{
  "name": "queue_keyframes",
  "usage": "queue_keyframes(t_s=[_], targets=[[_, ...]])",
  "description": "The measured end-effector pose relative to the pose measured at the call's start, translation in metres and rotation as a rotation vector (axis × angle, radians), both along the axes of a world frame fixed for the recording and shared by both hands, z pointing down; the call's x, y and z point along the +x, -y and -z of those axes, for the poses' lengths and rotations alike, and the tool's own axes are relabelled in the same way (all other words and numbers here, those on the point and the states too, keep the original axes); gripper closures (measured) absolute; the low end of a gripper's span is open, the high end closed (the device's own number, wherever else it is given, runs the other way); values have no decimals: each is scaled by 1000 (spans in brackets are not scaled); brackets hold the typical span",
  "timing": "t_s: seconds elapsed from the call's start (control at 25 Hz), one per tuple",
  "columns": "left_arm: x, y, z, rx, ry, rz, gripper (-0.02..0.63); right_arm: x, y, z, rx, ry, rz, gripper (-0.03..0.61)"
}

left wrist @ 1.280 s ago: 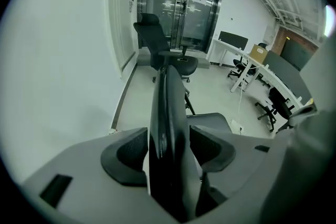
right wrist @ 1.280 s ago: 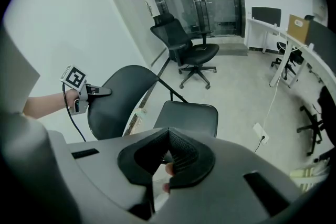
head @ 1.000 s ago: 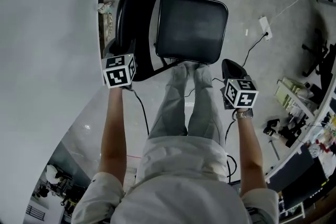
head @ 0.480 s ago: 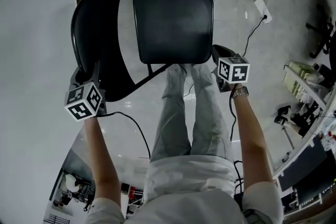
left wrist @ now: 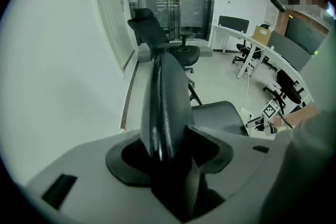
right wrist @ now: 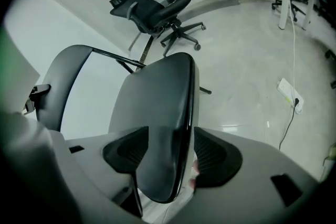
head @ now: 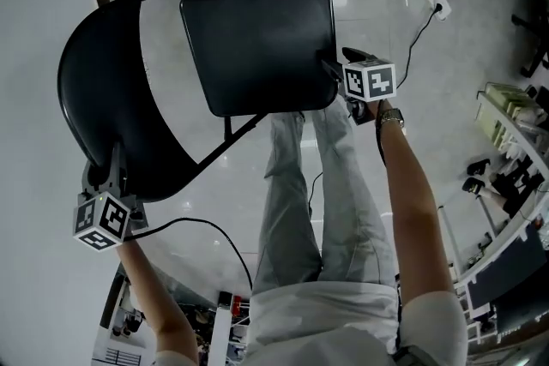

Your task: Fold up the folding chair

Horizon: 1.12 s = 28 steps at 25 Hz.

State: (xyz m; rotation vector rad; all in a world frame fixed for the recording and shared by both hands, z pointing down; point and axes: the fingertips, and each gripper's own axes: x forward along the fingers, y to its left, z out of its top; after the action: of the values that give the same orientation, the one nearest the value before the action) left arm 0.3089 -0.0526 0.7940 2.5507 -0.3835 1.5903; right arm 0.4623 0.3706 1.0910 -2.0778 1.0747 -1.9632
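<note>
Arms stretch forward and down in the head view. My left gripper (head: 113, 180) sits at the lower end of the folding chair (head: 225, 129)'s backrest (head: 99, 94), and my right gripper (head: 333, 66) at the right edge of the seat (head: 257, 39).

In the left gripper view, my jaws clamp the backrest's rim.

In the right gripper view, my jaws have just been opening; they stand wide with the seat's edge between them, unpressed.

A second ago my right gripper hung beside my legs, off the seat.
</note>
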Motion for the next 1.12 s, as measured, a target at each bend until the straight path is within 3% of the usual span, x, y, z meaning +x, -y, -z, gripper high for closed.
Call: queue_keyframes(t_s=[0.16,0.32,0.56,0.72,0.84,1.12], targets=[[0,0,1,-1,2,3,401,8,-3,-34,58,64,-19,324],[-2,0,0,-8,9,4,401,4,6,-48,200,162,-23,322],[-4,1,-11,-127,17,40,403,8,12,-55,405,295,-49,299],[-4,10,5,-62,24,12,407,1,37,-57,452,361,-51,256],[-3,8,2,-36,25,-1,407,-3,44,-58,538,441,-105,253],[-19,33,19,-43,8,7,407,-9,72,-41,467,341,-99,253]])
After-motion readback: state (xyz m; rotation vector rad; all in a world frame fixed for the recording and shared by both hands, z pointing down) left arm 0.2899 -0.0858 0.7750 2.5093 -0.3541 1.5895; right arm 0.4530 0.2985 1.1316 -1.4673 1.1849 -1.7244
